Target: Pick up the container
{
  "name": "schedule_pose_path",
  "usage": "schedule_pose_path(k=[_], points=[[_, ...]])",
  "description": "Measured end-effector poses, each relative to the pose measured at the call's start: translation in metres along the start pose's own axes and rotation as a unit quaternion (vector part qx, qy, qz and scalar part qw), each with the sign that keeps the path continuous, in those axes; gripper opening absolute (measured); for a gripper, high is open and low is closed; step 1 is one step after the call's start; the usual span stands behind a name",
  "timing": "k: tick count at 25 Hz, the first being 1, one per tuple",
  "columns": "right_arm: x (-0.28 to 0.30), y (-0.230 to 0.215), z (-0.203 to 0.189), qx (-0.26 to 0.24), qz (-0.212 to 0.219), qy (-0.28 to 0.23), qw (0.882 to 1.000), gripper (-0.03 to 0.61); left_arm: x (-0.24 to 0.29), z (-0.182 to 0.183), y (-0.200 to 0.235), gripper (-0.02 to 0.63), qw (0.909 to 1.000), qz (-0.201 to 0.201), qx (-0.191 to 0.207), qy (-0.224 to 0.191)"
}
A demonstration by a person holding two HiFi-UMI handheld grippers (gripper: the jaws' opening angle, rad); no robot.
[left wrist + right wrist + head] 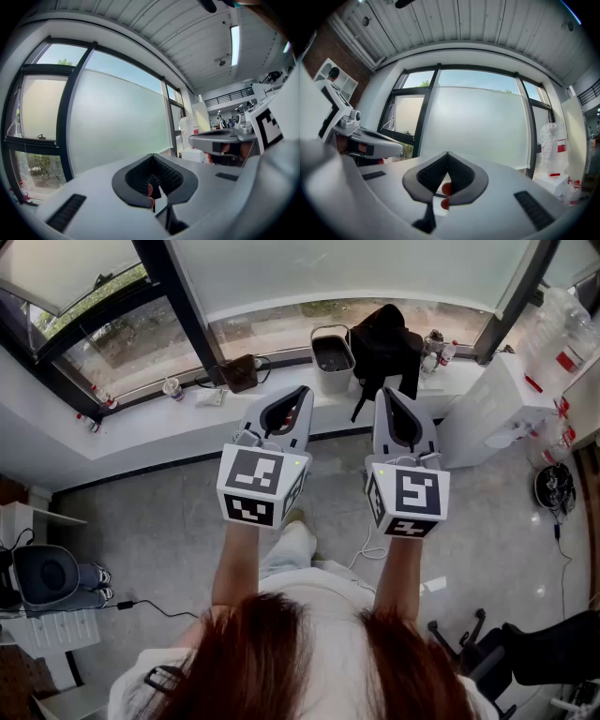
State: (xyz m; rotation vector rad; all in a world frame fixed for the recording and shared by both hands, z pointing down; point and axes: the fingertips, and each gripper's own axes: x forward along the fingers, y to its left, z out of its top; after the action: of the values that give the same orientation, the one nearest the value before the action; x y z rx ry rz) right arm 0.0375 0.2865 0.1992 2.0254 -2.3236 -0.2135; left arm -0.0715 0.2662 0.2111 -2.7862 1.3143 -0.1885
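The left gripper and the right gripper are held side by side before the window. Each has its fingers closed together on nothing. The container stands on the windowsill beyond them, just beside a black bag.

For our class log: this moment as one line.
left claw shut, empty | right claw shut, empty | container on windowsill, untouched

container on windowsill, bag at its right
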Motion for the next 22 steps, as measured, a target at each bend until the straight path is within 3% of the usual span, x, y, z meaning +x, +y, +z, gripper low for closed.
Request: schedule_pose_path(k=[22], points=[[0.102, -0.022, 0.000, 0.023, -0.007, 0.000, 1.000, 0.025, 0.092, 0.005, 0.065, 0.017, 0.9998, -0.019, -0.004, 0.005]])
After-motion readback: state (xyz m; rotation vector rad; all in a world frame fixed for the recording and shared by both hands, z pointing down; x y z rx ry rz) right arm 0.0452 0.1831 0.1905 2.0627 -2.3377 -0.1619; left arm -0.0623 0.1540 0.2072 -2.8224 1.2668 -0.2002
